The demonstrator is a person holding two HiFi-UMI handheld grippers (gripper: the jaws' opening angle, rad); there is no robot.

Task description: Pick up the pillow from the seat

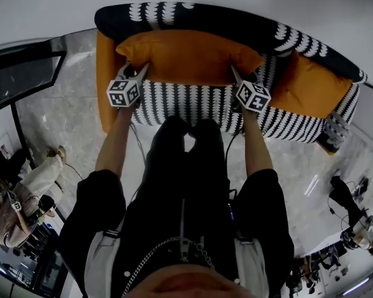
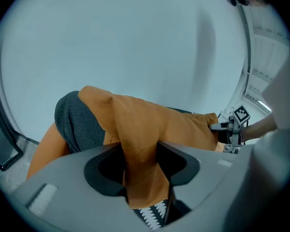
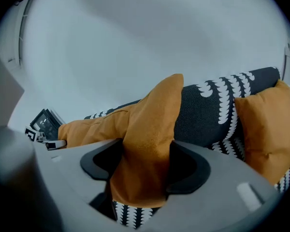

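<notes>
An orange pillow [image 1: 186, 56] stretches across the black-and-white patterned sofa [image 1: 193, 107], in front of its dark backrest. My left gripper [image 1: 138, 73] is shut on the pillow's left corner. My right gripper [image 1: 236, 79] is shut on its right corner. In the left gripper view the orange fabric [image 2: 150, 124] is bunched and pinched between the left gripper [image 2: 141, 166]'s jaws, with the sofa pattern showing below it. The right gripper view shows the same: a fold of pillow [image 3: 150, 129] is squeezed in the right gripper [image 3: 145, 170], hanging a little above the seat.
A second orange pillow [image 1: 308, 85] leans at the sofa's right end [image 3: 268, 124]. The sofa's orange side panel [image 1: 104, 85] is at the left. A person [image 1: 25, 191] sits on the floor at lower left, and another person [image 1: 348, 210] is at lower right. A dark glass partition [image 1: 18, 73] stands at left.
</notes>
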